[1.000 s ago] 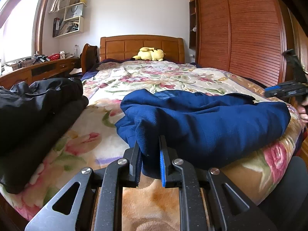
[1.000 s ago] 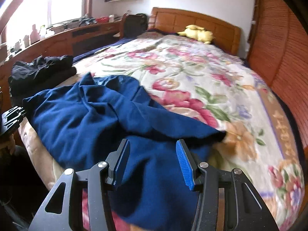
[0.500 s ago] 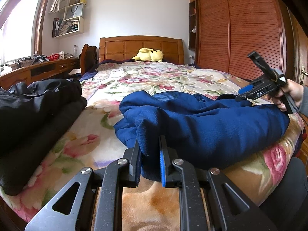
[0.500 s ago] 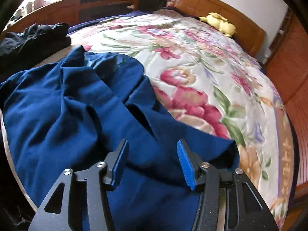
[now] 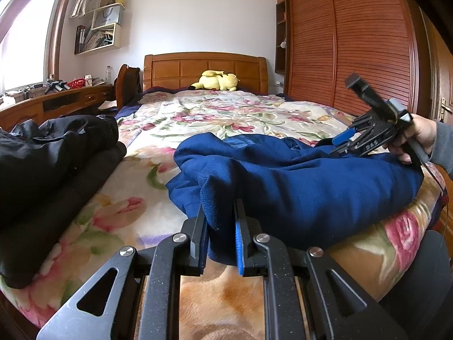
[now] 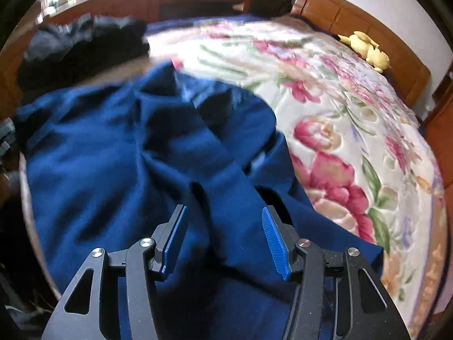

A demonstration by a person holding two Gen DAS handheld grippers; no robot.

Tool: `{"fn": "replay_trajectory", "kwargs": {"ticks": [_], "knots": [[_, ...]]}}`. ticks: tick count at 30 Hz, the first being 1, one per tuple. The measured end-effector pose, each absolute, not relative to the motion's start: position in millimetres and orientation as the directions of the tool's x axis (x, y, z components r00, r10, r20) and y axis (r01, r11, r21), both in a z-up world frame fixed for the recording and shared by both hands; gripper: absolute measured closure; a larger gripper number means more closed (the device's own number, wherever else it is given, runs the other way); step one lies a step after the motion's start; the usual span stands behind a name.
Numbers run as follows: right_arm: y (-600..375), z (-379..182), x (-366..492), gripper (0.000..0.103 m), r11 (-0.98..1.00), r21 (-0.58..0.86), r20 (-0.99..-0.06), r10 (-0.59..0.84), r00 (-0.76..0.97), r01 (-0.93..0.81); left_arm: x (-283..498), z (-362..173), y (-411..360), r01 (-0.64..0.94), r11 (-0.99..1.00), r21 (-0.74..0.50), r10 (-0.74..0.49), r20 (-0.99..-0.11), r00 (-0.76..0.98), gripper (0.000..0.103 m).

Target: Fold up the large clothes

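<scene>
The left tongs (image 5: 220, 236) pinch a bunched fold of the large dark-blue knit garment (image 5: 297, 187) at the near edge of the bed; the two blue-lined pads sit close together with cloth squeezed between them, and the fabric rises out of the grip toward twelve o'clock in the left wrist view. The right tongs (image 6: 226, 239) stand spread, with nothing pinched: a raised ridge of the same blue cloth runs up between the two pads, neither of which presses on it. In the left wrist view this second tool appears at about three o'clock, held in a person's hand (image 5: 416, 138) in a grey sleeve, tips angled down onto the garment's far side.

The step in hand looks like securing a second hold, one corner being held already. The next move probably calls for lowering the open tongs over the ridge and shutting them on an edge, not on a loose wrinkle, so the cloth can be lifted and spread flat.

The garment lies crumpled across the foot of the flowered quilt (image 6: 339, 119). From the right tongs it spreads from nine through twelve o'clock. A heap of black clothing (image 5: 53, 170) lies at ten o'clock in the left view, apart from the blue one.
</scene>
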State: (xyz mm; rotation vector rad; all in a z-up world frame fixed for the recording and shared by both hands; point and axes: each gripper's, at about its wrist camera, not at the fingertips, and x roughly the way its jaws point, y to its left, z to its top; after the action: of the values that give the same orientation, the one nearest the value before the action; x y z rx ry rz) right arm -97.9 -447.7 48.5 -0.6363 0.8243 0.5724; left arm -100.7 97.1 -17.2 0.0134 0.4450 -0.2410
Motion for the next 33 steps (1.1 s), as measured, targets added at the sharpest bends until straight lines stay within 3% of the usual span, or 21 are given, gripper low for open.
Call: {"fn": "replay_trajectory", "kwargs": {"ticks": [5,12,13,14,15,17,22,26,30,31,33], "knots": [[-463,41,-63,0.047,0.732,-0.274,-0.835,0.141,0.532,-0.623,-100,-17,97,0.235,0.971,-0.041,-0.23,-0.428,0.874,0.087],[-453,16,-41,0.047,0.674,-0.24,-0.897,0.12,0.425,-0.698,-100,-17,97,0.235,0.971,-0.04,-0.229,-0.428,0.874,0.087],[-450,16,-37,0.062,0.661,-0.243,-0.898,0.124,0.423,-0.71,-100,-17,97,0.235,0.971,-0.04,-0.229,-0.428,0.874,0.087],[-446,16,-39,0.091,0.643,-0.255,-0.893,0.13,0.43,-0.723,-100,-17,97,0.235,0.971,-0.04,-0.229,-0.428,0.874,0.087],[-442,17,-41,0.098,0.626,-0.267,-0.888,0.135,0.439,-0.733,-100,-17,97,0.235,0.971,-0.039,-0.229,-0.428,0.874,0.087],[-443,27,-41,0.1,0.611,-0.318,-0.862,0.131,0.489,-0.725,-100,-17,97,0.237,0.971,-0.041,-0.232,-0.428,0.873,0.087],[-437,59,-30,0.101,0.669,-0.439,-0.739,0.11,0.664,-0.6,-101,-16,98,0.238,0.97,-0.042,-0.233,-0.424,0.875,0.087],[-437,82,4,0.101,0.773,-0.501,-0.621,-0.009,0.783,-0.388,-101,-18,100,0.234,0.971,-0.038,-0.228,-0.423,0.877,0.087],[-432,66,40,0.101,0.798,-0.517,-0.617,-0.099,0.78,-0.308,-102,-19,104,0.228,0.973,-0.042,-0.224,-0.424,0.877,0.087],[-429,59,45,0.098,0.798,-0.504,-0.643,-0.091,0.76,-0.331,-103,-19,104,0.228,0.973,-0.043,-0.225,-0.425,0.877,0.087],[-425,48,48,0.074,0.795,-0.486,-0.694,-0.099,0.714,-0.362,-105,-19,105,0.232,0.972,-0.039,-0.227,-0.425,0.876,0.087]]}}
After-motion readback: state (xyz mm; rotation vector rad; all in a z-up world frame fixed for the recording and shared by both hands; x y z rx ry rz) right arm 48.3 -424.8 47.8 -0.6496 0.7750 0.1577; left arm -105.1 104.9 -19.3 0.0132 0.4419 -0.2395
